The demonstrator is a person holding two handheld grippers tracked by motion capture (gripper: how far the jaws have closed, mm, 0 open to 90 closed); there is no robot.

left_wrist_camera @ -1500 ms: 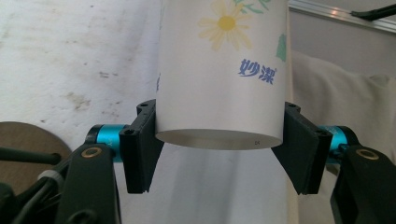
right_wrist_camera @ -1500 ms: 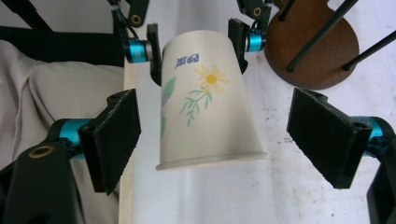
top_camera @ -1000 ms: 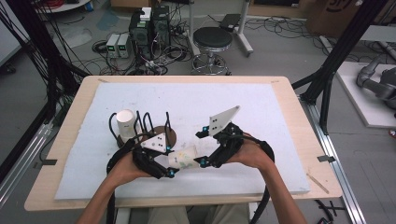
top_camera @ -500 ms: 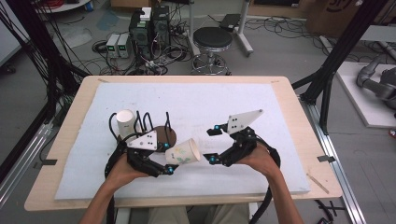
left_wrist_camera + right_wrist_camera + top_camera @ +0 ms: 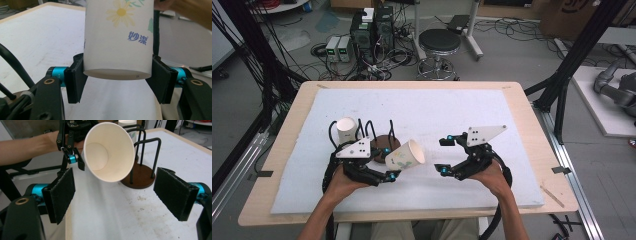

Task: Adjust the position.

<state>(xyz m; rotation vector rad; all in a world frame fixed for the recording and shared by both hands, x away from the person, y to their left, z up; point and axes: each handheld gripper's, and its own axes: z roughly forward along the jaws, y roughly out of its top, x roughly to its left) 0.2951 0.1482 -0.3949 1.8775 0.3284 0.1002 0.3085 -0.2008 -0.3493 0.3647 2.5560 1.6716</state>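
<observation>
A white paper cup (image 5: pixel 405 154) with a daisy print lies tilted on its side above the mat, its mouth toward the right. My left gripper (image 5: pixel 389 163) is shut on its base end. In the left gripper view the two black pads (image 5: pixel 75 81) press on either side of the cup (image 5: pixel 117 37). My right gripper (image 5: pixel 442 156) stands open a short way to the right of the cup's mouth, with nothing between its jaws. From the right gripper view (image 5: pixel 115 195) I look straight into the empty cup (image 5: pixel 110 152), with the left gripper (image 5: pixel 72 157) behind it.
A cup rack (image 5: pixel 381 141) with a brown round base and black wire loops stands just behind the left gripper. A second white cup (image 5: pixel 346 130) sits upside down on one loop. A white mat (image 5: pixel 437 110) covers the wooden table (image 5: pixel 532 125).
My right gripper has drawn away to the right from the cup and sunk a little. The cup stays in the left gripper, which has hardly moved.
</observation>
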